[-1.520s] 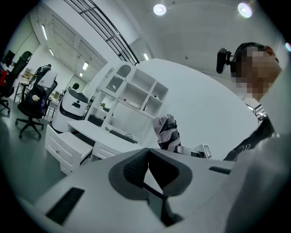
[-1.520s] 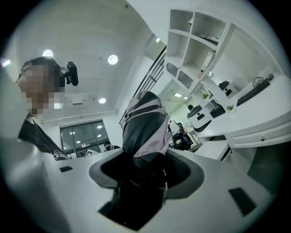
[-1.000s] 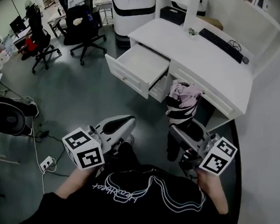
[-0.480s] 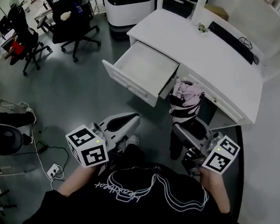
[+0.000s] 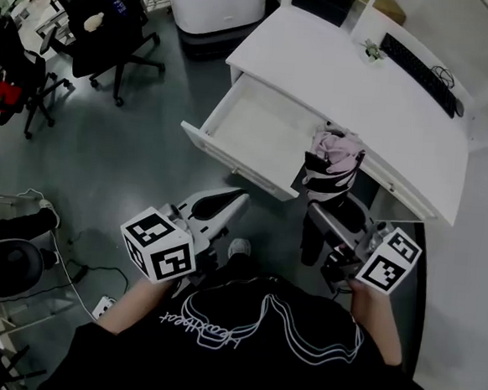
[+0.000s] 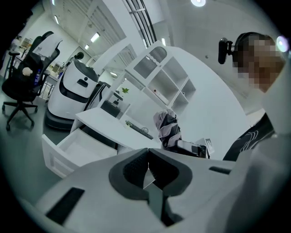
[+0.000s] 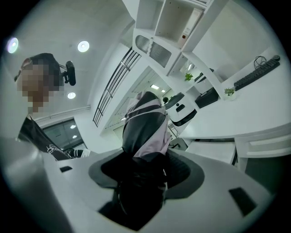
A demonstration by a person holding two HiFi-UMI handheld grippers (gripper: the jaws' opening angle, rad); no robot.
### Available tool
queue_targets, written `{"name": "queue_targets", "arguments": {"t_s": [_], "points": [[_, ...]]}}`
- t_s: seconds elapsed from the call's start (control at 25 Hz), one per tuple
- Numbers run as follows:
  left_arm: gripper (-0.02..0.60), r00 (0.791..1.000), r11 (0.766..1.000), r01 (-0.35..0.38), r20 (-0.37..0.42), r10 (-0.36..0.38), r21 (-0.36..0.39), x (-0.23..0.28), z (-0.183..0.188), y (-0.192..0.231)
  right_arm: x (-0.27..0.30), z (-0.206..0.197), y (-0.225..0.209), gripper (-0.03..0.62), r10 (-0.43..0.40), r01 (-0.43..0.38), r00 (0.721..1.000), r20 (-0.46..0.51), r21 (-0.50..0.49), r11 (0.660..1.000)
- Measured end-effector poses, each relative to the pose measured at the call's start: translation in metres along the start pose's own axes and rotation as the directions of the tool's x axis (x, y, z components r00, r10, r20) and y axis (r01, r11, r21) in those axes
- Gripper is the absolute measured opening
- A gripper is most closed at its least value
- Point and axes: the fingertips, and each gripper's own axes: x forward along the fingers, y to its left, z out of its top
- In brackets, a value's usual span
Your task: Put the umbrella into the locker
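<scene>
The big white table [image 5: 353, 89] is in front of me, and its wide drawer [image 5: 258, 128] is pulled out. The folded umbrella [image 5: 330, 167] is in the air just beside the drawer, at the table's front edge. Its long side runs away from me. The floppy pink and black top points at the table and tips up a little. The dark end is by me. My right gripper [image 5: 323, 211] squeezes that dark end. My left gripper [image 6: 146, 159] is pinched closed with nothing in it.
</scene>
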Motion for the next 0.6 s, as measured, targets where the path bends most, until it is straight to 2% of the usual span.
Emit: {"name": "queue_targets", "arguments": {"t_s": [0.2,0.6], "points": [[0.006,1.000,1.000,-0.017,-0.019,0.017,-0.005,0.004,0.017,0.053,0.047,0.010,-0.021,0.250,-0.028,0.028,1.000,-0.010,-0.004,1.000],[0.006,0.997,0.998,-0.066,-0.030,0.067,0.004,0.009,0.030,0.093,0.090,0.016,-0.039,0.250,-0.028,0.026,0.999,-0.047,-0.050,0.998]]}}
